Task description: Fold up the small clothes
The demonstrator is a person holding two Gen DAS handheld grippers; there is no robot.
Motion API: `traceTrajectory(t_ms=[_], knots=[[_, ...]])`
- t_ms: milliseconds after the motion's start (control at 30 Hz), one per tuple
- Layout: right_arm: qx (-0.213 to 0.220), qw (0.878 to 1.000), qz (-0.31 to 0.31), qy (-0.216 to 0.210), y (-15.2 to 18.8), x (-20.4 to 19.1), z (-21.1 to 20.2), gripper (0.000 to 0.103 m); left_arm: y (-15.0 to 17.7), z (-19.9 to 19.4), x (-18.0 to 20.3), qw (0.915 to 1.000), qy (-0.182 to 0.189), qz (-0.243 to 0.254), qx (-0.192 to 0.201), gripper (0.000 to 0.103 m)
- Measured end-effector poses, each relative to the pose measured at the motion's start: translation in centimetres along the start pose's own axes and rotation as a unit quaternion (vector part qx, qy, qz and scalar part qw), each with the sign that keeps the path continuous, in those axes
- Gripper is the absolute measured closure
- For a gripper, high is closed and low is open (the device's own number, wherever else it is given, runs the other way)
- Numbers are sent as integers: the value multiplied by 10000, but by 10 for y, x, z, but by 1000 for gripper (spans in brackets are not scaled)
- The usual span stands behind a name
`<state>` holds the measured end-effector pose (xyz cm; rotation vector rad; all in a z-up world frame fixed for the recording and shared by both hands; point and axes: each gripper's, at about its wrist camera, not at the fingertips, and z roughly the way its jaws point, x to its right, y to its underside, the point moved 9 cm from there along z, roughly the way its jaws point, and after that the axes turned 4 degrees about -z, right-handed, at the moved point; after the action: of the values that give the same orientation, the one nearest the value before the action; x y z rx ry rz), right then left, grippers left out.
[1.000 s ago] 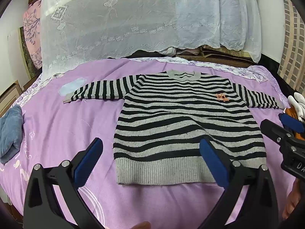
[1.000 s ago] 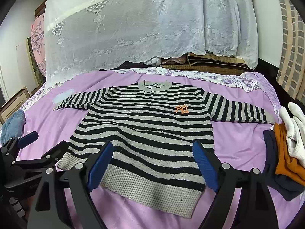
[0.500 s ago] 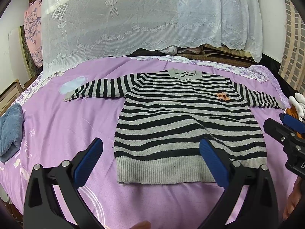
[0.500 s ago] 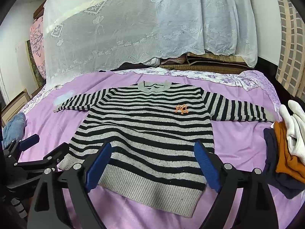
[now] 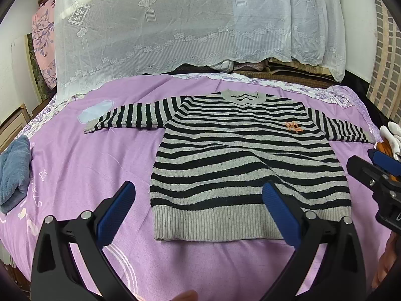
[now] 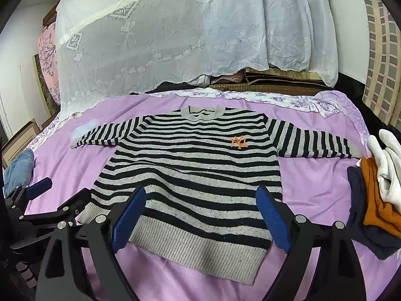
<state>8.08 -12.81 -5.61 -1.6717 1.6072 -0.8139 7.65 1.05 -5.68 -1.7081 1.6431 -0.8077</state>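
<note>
A small black-and-grey striped sweater lies flat and face up on the purple bedsheet, sleeves spread out, orange logo on its chest; it also shows in the right wrist view. My left gripper is open and empty, hovering over the sweater's bottom left hem. My right gripper is open and empty over the hem's middle. The right gripper shows at the right edge of the left wrist view; the left gripper shows at the left of the right wrist view.
A folded blue towel lies at the bed's left edge. A pile of orange, navy and white clothes sits at the right edge. A white lace cover drapes over bedding behind the sweater. A pale blue patch marks the sheet near the left cuff.
Both grippers have drawn back and risen slightly, so the sweater sits a little farther off in both views. The sweater has not moved and both grippers stay open.
</note>
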Motion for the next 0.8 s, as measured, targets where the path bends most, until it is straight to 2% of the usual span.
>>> traceTrajectory(t_ms=[800], knots=[[-50,10000,78,-19,3,1,3,13,3,3,-3,10000,-14,-33,-46,4]])
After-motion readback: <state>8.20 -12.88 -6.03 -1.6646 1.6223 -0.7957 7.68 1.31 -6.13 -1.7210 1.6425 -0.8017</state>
